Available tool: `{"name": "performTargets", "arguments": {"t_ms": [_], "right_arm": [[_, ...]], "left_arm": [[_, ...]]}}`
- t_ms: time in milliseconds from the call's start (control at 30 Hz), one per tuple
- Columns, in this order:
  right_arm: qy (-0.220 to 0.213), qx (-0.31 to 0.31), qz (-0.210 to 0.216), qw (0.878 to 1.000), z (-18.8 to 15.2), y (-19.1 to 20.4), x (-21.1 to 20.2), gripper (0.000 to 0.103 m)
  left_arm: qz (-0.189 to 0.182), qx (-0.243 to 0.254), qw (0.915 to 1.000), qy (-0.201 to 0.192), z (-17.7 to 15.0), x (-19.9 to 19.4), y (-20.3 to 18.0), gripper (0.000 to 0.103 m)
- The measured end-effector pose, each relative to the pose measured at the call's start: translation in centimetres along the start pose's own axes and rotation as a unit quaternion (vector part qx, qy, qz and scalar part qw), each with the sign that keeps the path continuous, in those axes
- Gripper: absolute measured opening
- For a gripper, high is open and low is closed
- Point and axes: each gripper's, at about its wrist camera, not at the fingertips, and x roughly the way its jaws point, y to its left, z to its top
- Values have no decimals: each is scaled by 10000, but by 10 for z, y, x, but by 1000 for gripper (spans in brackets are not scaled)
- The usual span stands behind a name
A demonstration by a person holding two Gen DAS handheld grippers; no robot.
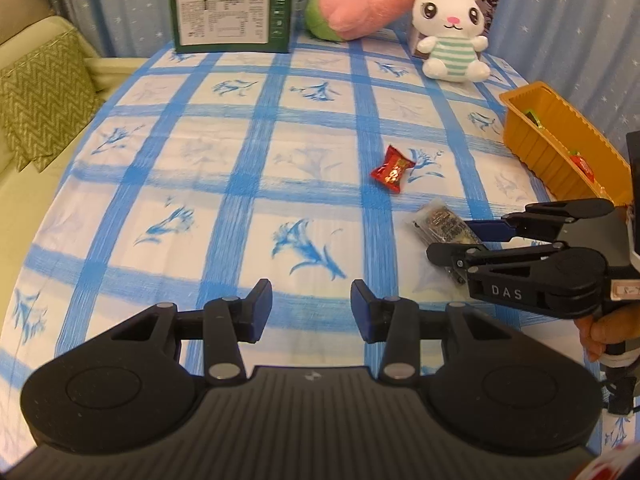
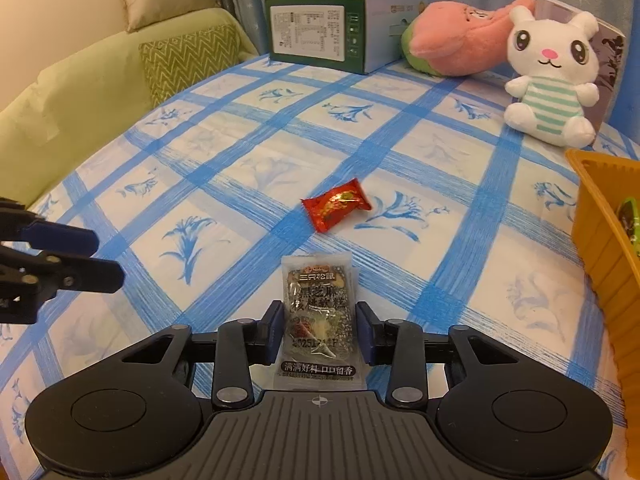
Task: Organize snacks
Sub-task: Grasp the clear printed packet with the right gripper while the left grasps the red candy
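Observation:
A clear packet of dark sesame snack [image 2: 318, 300] lies on the blue-checked cloth, and my right gripper [image 2: 319, 328] straddles its near half with both blue pads against its sides. The left wrist view shows that right gripper [image 1: 454, 240] from the side, low over the same packet [image 1: 436, 218]. A red wrapped candy [image 2: 336, 204] lies loose just beyond it, also visible as the red candy [image 1: 391, 169]. My left gripper [image 1: 311, 304] hovers open over bare cloth with nothing between its fingers, to the left of the packet [image 2: 106, 258]. The orange tray [image 1: 552, 148] at the right holds a few snacks.
A green box [image 1: 236, 14], a pink plush [image 1: 360, 4] and a white rabbit toy [image 1: 452, 28] line the table's far edge. A green sofa with cushions [image 1: 40, 92] sits past the left edge. A hand [image 1: 600, 328] holds the right gripper's handle.

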Motion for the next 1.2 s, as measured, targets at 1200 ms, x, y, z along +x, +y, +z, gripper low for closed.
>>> {"name": "performTargets", "arguments": {"t_ms": [1200], "right_arm": [[-513,1697,-816,9808,-3,-87,-77,38]], "left_arm": [[-789,1496,9855,110,96,122,-64,21]]}}
